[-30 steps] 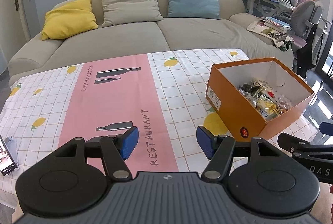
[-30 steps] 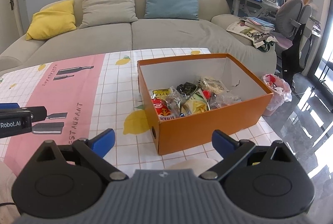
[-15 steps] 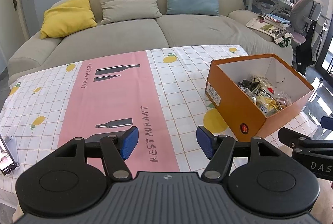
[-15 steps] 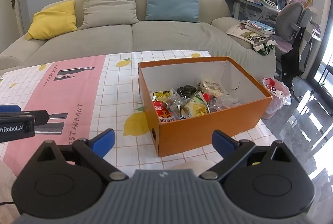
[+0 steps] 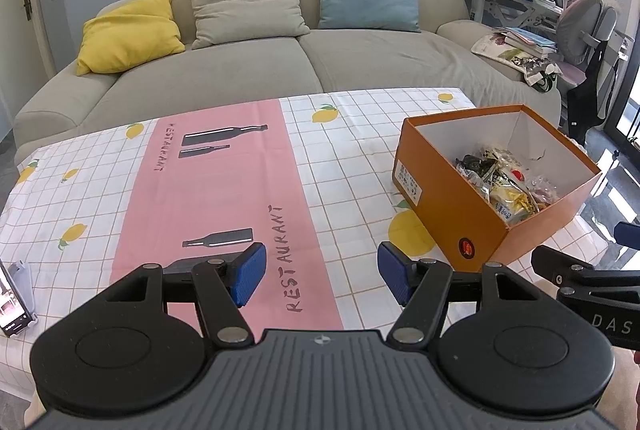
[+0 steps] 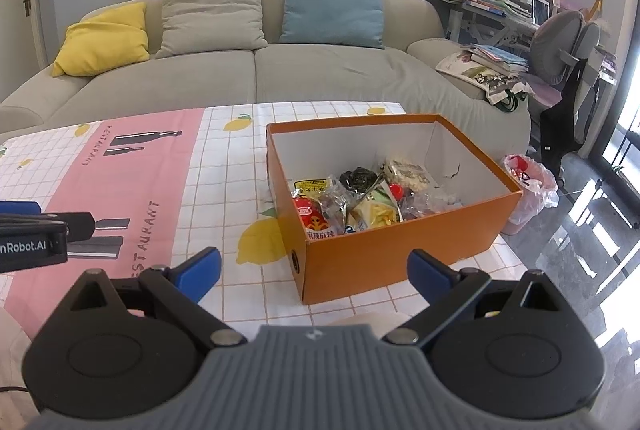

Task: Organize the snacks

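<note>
On the table (image 5: 240, 190) the box (image 6: 400, 250) sits at 2 o'clock with snacks (image 6: 352, 202) inside, a sofa (image 5: 280, 78) behind at 12, a phone (image 5: 12, 302) at 9.

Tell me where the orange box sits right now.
The orange box sits on the tablecloth's right end, straight ahead of the right gripper, holding the snack packets.

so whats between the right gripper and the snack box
Only bare tablecloth, seen in the right wrist view: the open right gripper hangs just short of the orange box, nothing between its jaws.
</note>
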{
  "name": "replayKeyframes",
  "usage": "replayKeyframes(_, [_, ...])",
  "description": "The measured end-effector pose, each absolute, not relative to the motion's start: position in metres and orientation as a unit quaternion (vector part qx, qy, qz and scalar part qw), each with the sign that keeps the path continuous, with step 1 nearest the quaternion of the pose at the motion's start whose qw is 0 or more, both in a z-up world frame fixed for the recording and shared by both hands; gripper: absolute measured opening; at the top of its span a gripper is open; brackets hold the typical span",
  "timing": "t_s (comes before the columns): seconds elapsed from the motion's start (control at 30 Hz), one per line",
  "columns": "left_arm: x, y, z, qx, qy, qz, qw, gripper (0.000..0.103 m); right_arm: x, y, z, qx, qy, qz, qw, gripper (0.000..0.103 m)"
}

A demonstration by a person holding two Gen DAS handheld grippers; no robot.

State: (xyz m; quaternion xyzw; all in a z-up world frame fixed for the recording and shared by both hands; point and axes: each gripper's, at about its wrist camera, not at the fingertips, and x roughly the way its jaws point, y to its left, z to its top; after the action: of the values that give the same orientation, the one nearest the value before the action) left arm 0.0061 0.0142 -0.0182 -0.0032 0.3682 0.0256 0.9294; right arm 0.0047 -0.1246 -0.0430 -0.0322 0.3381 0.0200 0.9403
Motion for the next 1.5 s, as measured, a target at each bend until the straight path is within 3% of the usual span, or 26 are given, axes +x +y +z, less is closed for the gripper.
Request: replayKeyframes(1.5, [0.0005,0.0123,-0.0111,0.001,0.359,0.031,0.933,0.075,-0.0004,-0.1238,-0.0447,-0.044,0.337,0.03,0.94,0.097])
